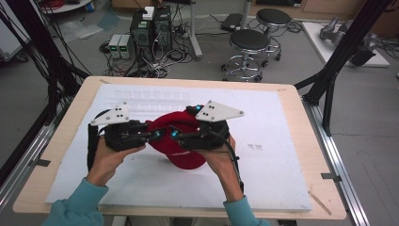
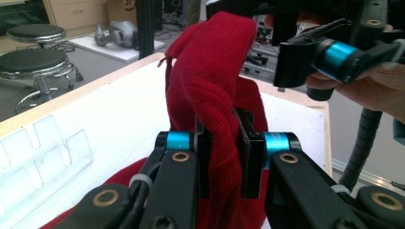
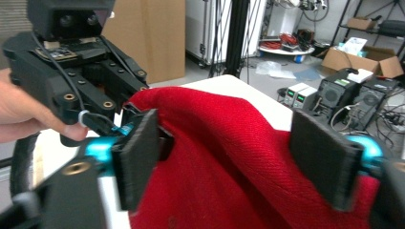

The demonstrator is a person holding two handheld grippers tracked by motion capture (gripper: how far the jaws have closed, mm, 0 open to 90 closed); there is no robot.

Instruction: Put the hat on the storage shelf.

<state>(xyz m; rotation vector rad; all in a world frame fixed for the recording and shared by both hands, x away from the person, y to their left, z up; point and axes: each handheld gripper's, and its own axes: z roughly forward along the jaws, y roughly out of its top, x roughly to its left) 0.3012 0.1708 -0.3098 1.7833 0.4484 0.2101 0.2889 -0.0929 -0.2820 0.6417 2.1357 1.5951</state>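
A fold of the red knitted hat (image 2: 210, 90) is clamped by the left gripper (image 2: 224, 157) and lifted over the desk (image 1: 291, 179). The right gripper (image 3: 239, 157) is spread wide around the cloth — nothing is pressed. The hat is judged soft, light and limp — best taken by a thick fold at the rim.

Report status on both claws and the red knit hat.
Left claw clamped on red knit hat. Right claw open, fabric between pads, no squeeze. Hat lifted off white mat. Nothing obstructing.
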